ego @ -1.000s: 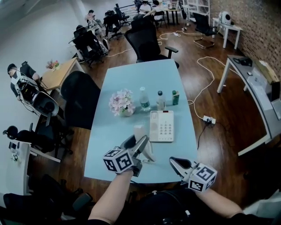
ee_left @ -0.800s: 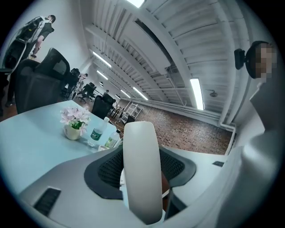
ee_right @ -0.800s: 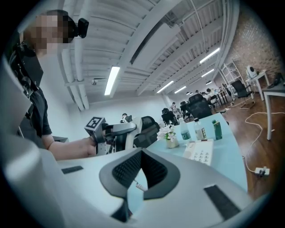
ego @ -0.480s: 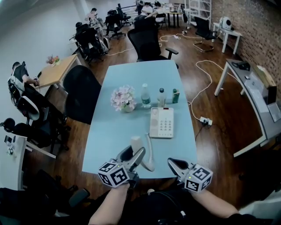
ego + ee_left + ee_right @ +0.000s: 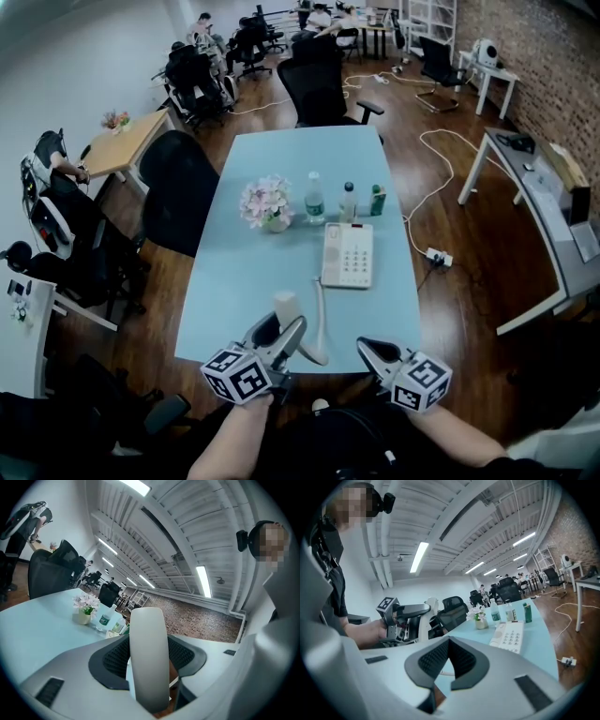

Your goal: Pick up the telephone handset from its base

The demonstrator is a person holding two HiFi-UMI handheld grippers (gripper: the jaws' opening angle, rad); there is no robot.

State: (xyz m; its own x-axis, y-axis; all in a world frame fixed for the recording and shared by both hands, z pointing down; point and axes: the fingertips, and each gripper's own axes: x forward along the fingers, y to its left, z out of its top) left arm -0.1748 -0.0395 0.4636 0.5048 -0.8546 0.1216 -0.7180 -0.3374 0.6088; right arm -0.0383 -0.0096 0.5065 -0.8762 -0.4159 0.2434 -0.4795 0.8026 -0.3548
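The white telephone handset (image 5: 287, 307) is off its base and sits between the jaws of my left gripper (image 5: 281, 334), over the near part of the light-blue table (image 5: 262, 281). In the left gripper view the handset (image 5: 149, 658) stands upright, clamped by the dark pads (image 5: 115, 656). A thin cord (image 5: 320, 309) runs from it toward the white keypad base (image 5: 348, 255) in the middle of the table. My right gripper (image 5: 367, 349) hangs at the near table edge, shut and empty, right of the handset. From the right gripper view (image 5: 449, 641) I see the held handset (image 5: 424, 620) and the base (image 5: 509, 637).
A vase of pink flowers (image 5: 265, 206), two water bottles (image 5: 315, 198) (image 5: 348, 202) and a green can (image 5: 377, 200) stand in a row behind the base. Black office chairs (image 5: 178, 187) (image 5: 319, 80) stand at the table's left and far sides.
Both grippers have drawn back toward the near table edge. The handset, still held by the left gripper, is now farther from the base.
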